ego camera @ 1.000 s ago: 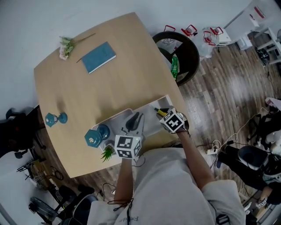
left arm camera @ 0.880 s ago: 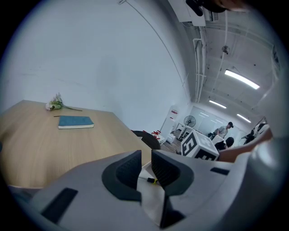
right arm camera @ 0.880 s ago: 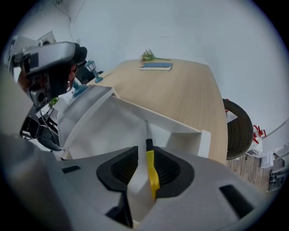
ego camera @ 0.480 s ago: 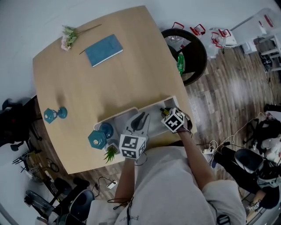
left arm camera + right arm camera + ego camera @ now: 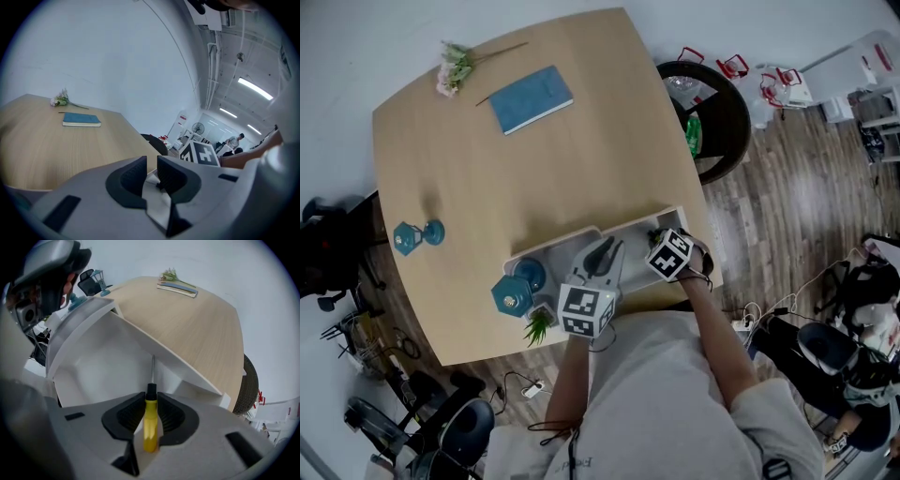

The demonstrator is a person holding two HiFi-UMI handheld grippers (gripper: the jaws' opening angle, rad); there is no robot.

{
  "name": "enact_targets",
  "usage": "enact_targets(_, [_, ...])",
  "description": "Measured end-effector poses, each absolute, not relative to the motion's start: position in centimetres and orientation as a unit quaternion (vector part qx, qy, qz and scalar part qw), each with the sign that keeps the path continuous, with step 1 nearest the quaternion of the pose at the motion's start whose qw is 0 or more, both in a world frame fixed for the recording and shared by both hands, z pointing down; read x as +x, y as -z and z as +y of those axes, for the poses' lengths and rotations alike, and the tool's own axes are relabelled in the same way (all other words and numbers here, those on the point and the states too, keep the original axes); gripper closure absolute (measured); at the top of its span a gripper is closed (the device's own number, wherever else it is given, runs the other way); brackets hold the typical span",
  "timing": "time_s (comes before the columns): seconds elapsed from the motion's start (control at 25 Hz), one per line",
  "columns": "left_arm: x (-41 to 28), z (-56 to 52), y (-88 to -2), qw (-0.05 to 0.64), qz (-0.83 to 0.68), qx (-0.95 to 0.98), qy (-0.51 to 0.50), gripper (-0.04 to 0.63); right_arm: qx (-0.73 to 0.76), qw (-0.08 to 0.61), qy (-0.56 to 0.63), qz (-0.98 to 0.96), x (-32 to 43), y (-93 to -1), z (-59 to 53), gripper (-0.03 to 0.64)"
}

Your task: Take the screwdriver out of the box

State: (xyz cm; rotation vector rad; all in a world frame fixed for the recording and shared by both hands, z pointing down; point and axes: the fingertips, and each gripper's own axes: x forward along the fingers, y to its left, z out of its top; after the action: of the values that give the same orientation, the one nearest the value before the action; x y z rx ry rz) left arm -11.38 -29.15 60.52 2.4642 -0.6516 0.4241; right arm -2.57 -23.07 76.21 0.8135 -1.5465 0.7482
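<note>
A person leaning over the near edge of a wooden worktop [image 5: 534, 169] reaches straight down with the right gripper [image 5: 151, 401] into the right end of an open white box [image 5: 546, 246]. The screwdriver [image 5: 150, 427] lies there inside the box, its thin shaft aimed at the far wall. The jaws have just been closing and now sit against both sides of the yellow handle, clasping it. The left gripper [image 5: 151, 171] hangs over the middle of the box, jaws a little apart and holding nothing. The hold looks barely set, so a quick lift could let the smooth handle pivot or slip and drop back into the box. The shaft could also catch the far wall on the way up and drag the light box, which sits right at the near edge of the worktop with no gripper steadying it.
</note>
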Motion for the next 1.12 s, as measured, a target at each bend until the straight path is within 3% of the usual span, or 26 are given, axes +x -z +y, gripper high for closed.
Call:
enact_targets(0.64, [-11.3,-28.6,-60.1,0.267,-0.253,0.916,-0.158,0.531,0.362,0.547,-0.319,-0.685,-2.6,-75.1,-22.6,0.534])
enact_targets(1.12, [-11.5,-27.2,-58.8,0.247,-0.301,0.907,-0.160,0.531,0.376,0.474,-0.278,-0.746,-3.7,-71.3,-23.2,0.535])
